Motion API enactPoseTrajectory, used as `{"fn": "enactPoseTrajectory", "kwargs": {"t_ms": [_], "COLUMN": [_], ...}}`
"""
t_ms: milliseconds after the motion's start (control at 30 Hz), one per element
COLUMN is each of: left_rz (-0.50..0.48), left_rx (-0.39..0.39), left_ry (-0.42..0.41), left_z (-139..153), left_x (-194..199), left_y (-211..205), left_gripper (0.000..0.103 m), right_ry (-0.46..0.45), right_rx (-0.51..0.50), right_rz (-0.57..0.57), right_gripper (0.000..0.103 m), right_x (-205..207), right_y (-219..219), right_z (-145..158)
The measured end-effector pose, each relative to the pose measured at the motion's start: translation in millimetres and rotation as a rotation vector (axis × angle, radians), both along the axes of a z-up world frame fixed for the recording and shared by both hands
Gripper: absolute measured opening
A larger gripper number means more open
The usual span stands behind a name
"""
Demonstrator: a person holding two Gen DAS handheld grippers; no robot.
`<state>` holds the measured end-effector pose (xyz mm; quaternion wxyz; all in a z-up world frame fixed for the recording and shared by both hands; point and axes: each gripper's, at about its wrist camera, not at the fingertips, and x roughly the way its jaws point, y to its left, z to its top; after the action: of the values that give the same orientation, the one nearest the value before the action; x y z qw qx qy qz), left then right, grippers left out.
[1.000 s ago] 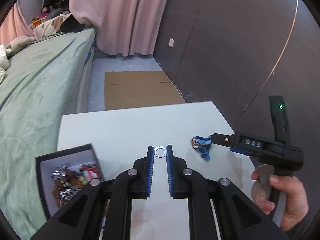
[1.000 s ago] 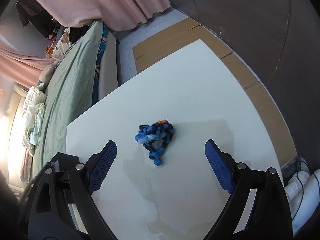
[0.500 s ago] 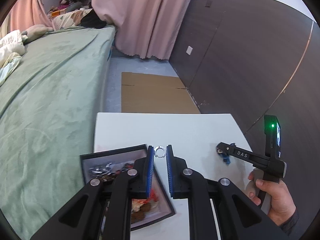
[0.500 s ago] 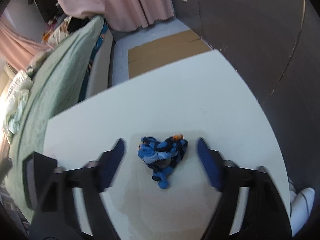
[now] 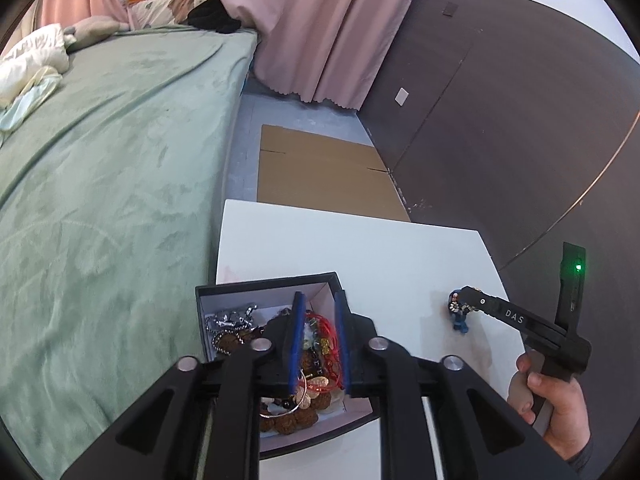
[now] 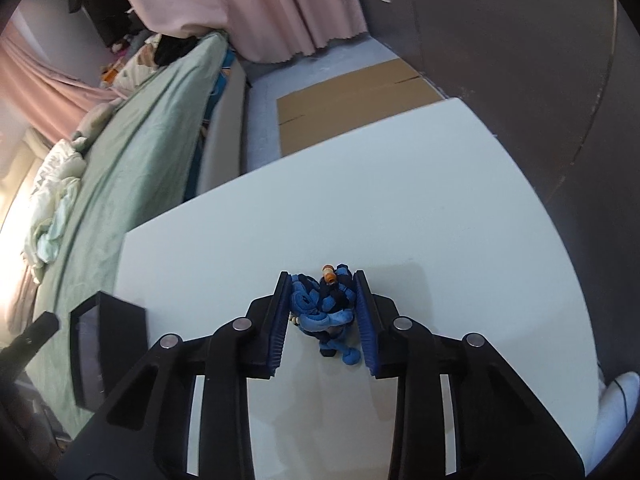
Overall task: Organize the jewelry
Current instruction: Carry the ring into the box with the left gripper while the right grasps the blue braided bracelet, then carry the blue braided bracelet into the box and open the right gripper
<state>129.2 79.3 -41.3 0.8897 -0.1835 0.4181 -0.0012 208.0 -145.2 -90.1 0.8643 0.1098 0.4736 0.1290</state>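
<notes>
A black box (image 5: 264,284) with a white inside sits at the white table's left side and holds several pieces of jewelry: silver chains, brown bead strings, red cords, a gold bangle. My left gripper (image 5: 319,304) hovers over the box, jaws slightly apart and nothing between them. The silver ring is not visible. My right gripper (image 6: 323,280) is closed around a blue and black braided bracelet (image 6: 324,308) lying on the table (image 6: 440,208). It also shows in the left wrist view (image 5: 459,312), at the right gripper's tips (image 5: 464,294).
A bed with a green cover (image 5: 100,160) runs along the table's left edge. Flattened cardboard (image 5: 320,176) lies on the floor beyond the table. A dark wall panel (image 5: 500,120) stands at the right. The box shows edge-on in the right wrist view (image 6: 104,340).
My left gripper carried the silver ring left from the table to over the box and opened slightly; the ring is gone from it. My right gripper came down and closed around the blue bracelet.
</notes>
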Motion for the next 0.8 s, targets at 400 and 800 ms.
{"fn": "enactPoseTrajectory", "kwargs": {"t_ms": [400, 800], "left_rz": [0.094, 0.152], "left_rx": [-0.008, 0.004], "left_ry": [-0.048, -0.063], "left_z": [10, 16], "left_x": [-22, -48], "left_y": [20, 41], "left_gripper": [0.083, 0.088], "right_ry": [-0.089, -0.190], "right_rx": [0.224, 0.345], "right_rz": [0.098, 0.251], "right_gripper": [0.030, 0.030], "right_x": [-35, -78], "right_y": [33, 77], "right_z": [39, 72]}}
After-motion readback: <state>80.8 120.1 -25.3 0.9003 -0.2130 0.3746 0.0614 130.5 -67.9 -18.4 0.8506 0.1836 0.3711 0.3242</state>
